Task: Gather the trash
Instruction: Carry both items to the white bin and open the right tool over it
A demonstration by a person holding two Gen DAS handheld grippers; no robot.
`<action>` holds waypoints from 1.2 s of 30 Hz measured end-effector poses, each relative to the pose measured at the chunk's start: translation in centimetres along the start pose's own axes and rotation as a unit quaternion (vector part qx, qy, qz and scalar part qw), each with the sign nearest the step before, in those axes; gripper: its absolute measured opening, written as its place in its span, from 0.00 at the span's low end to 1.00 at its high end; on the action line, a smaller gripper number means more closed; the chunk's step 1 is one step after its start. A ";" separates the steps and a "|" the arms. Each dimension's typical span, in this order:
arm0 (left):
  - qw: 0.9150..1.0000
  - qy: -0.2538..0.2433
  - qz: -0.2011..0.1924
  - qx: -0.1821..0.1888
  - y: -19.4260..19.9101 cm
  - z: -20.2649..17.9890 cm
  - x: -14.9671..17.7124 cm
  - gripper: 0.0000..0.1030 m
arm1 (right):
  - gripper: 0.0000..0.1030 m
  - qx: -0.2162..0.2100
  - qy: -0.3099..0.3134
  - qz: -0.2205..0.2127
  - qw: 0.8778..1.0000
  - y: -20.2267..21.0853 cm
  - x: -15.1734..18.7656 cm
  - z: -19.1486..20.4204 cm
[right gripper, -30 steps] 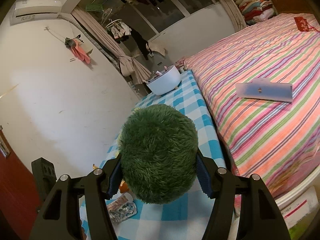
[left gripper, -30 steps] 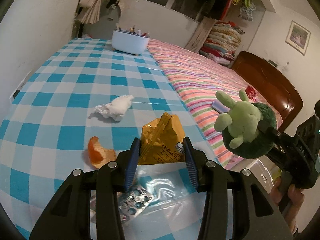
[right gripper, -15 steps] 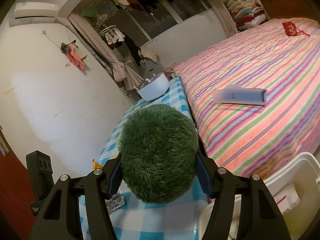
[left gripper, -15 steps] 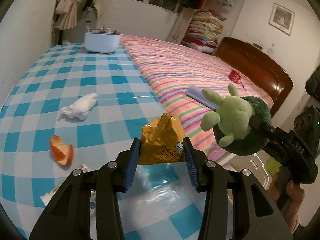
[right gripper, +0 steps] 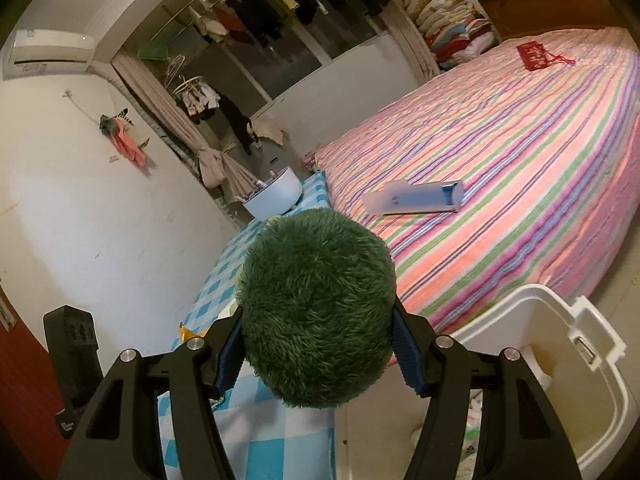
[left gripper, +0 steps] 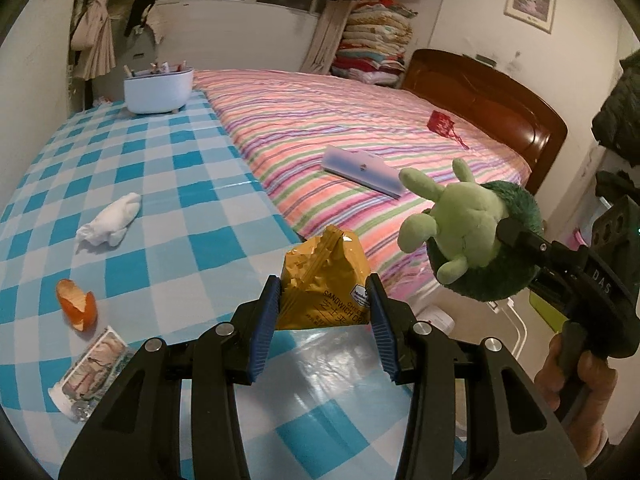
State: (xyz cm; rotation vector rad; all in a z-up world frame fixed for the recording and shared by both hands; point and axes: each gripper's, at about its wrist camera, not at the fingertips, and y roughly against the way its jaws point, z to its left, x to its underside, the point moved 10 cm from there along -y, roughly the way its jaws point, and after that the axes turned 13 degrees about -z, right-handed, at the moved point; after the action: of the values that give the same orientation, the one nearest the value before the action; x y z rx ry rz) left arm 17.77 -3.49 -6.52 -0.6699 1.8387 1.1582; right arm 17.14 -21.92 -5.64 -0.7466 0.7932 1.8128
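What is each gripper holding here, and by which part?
The left gripper clamps the yellow cracker packet by its lower side edges. The right gripper grips the green plush toy across its furry dark-green back.

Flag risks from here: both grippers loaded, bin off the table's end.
1. The left gripper pinches only the lower corners of the crinkled wrapper; it could slip out before reaching the bin.
2. The right gripper holds a plush toy, not obviously trash; binning it may be wrong.
3. The toy fills the right view and hides much of the bin opening, so a drop could miss.
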 end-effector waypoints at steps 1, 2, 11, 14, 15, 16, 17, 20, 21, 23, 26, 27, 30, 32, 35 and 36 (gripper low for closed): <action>1.000 -0.002 0.001 0.002 0.0 -0.3 0.0 0.41 | 0.59 0.003 0.001 -0.004 1.000 0.3 -0.1 -0.2; 1.000 -0.005 0.001 0.004 0.0 -0.8 0.1 0.42 | 0.59 0.006 0.002 -0.007 1.000 0.6 -0.2 -0.5; 0.999 -0.030 0.007 0.025 -0.5 -4.4 0.5 0.42 | 0.59 0.025 -0.003 -0.027 0.999 2.8 -1.0 -1.8; 0.999 -0.036 0.010 0.029 -0.7 -5.3 0.8 0.42 | 0.59 0.034 0.006 -0.035 0.999 3.5 -1.3 -2.1; 0.999 -0.038 0.012 0.031 -0.8 -5.5 1.0 0.42 | 0.59 0.037 0.008 -0.039 0.999 3.8 -1.4 -2.2; 0.999 -0.040 0.014 0.033 -0.9 -5.7 1.1 0.42 | 0.59 0.039 0.009 -0.042 0.998 4.1 -1.5 -2.4; 0.998 -0.041 0.015 0.034 -1.0 -5.9 1.2 0.42 | 0.60 0.041 0.010 -0.045 0.998 4.4 -1.6 -2.5; 0.998 -0.047 0.017 0.038 -1.1 -6.5 1.4 0.42 | 0.60 0.051 0.013 -0.058 0.997 5.4 -1.8 -3.0; 0.998 -0.048 0.018 0.039 -1.1 -6.7 1.5 0.42 | 0.60 0.056 0.017 -0.065 0.996 5.9 -2.0 -3.2; 0.998 -0.051 0.019 0.040 -1.3 -6.9 1.6 0.42 | 0.60 0.063 0.022 -0.077 0.995 6.5 -2.2 -3.3; 0.997 -0.054 0.021 0.044 -1.4 -7.4 1.8 0.42 | 0.60 0.079 0.039 -0.103 0.991 7.9 -2.6 -3.5; 0.997 -0.055 0.021 0.044 -1.4 -7.5 1.8 0.42 | 0.60 0.084 0.045 -0.113 0.989 8.4 -2.7 -3.5; 0.997 -0.058 0.023 0.047 -1.5 -7.9 1.9 0.42 | 0.60 0.091 0.057 -0.135 0.985 9.6 -3.2 -3.5; 0.997 -0.061 0.024 0.050 -1.6 -8.2 2.1 0.42 | 0.61 0.096 0.066 -0.149 0.982 10.2 -3.5 -3.3; 0.996 -0.063 0.025 0.051 -1.6 -8.5 2.2 0.42 | 0.61 0.098 0.068 -0.159 0.980 10.8 -3.7 -3.3; 0.996 -0.063 0.026 0.052 -1.6 -8.6 2.2 0.42 | 0.61 0.100 0.069 -0.162 0.979 11.0 -3.7 -3.4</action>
State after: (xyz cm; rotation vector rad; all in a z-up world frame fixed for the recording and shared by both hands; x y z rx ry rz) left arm 14.71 -12.00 -7.30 -0.4816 1.8046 1.1033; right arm 8.60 -29.93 -2.71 -0.8229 0.8747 1.3797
